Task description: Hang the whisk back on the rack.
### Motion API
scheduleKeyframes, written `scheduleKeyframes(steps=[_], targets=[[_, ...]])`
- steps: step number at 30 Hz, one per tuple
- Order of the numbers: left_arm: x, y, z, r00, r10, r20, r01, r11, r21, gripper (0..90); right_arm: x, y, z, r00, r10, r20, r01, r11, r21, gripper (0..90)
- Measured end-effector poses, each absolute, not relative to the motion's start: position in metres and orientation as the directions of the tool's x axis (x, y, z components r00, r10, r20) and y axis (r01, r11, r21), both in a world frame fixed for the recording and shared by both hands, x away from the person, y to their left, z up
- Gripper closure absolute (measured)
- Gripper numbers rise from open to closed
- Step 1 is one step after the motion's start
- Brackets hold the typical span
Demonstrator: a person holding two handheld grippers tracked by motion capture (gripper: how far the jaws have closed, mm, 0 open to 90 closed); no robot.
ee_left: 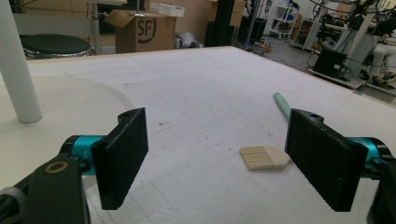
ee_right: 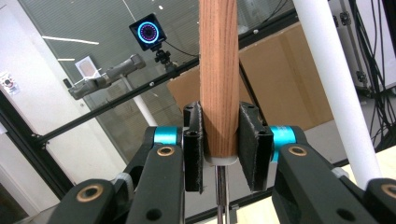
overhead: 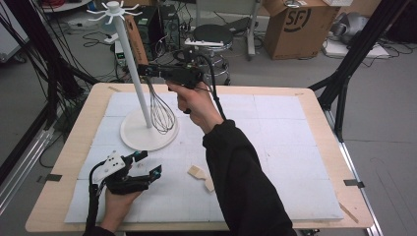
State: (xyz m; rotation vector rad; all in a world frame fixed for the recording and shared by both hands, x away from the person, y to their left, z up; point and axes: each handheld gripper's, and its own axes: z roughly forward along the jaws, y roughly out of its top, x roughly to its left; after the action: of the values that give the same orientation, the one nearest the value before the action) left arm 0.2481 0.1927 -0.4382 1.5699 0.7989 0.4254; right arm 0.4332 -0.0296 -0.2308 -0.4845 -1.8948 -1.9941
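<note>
My right gripper (overhead: 142, 70) (ee_right: 220, 147) is shut on the wooden handle (ee_right: 218, 70) of a wire whisk (overhead: 160, 110), held up in the air. The whisk hangs upright, its wire head down beside the pole of a white hook stand (overhead: 133, 64). That pole (ee_right: 331, 84) rises just to the right in the right gripper view. My left gripper (overhead: 149, 163) (ee_left: 219, 158) rests low on the white mat, open, with nothing between its jaws. A brush with beige bristles (ee_left: 264, 157) (overhead: 199, 173) and a teal handle lies flat on the mat ahead of it.
The stand's round base (overhead: 147, 130) (ee_left: 70, 107) sits on the mat's left half, its hooks (overhead: 114, 10) high above. The white mat (overhead: 285, 147) covers a wooden table. A stool (overhead: 212, 34) and a cardboard box (overhead: 300, 27) stand beyond the far edge.
</note>
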Motion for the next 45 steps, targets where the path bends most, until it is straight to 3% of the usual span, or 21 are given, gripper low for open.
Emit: scheduleKeyframes(steps=[29,38,40,41,42,45], targets=[[0.247,0.196,-0.437,0.69,0.7,-0.186,0.241,0.021,0.97,22.1,0.453,0.005,-0.243,-0.847,-0.11,0.519,0.526,-0.045,0.849,73.7],[0.247,0.196,-0.437,0.691,0.698,-0.187,0.241,0.021,0.97,22.1,0.451,0.009,-0.242,-0.874,-0.054,0.482,0.485,-0.037,0.874,72.7],[0.247,0.196,-0.437,0.691,0.698,-0.186,0.243,0.018,0.97,22.1,0.45,0.01,-0.242,-0.876,-0.047,0.479,0.481,-0.029,0.876,67.0],[0.247,0.196,-0.437,0.691,0.699,-0.187,0.244,0.019,0.97,22.1,0.45,0.01,-0.242,-0.885,-0.007,0.466,0.466,-0.029,0.885,55.7],[0.247,0.196,-0.437,0.691,0.699,-0.187,0.243,0.019,0.97,22.1,0.449,0.01,-0.242,-0.89,0.033,0.454,0.453,-0.028,0.891,51.2],[0.247,0.197,-0.437,0.691,0.698,-0.188,0.243,0.021,0.97,22.1,0.447,0.007,-0.24,-0.896,0.114,0.429,0.428,-0.032,0.903,45.6]])
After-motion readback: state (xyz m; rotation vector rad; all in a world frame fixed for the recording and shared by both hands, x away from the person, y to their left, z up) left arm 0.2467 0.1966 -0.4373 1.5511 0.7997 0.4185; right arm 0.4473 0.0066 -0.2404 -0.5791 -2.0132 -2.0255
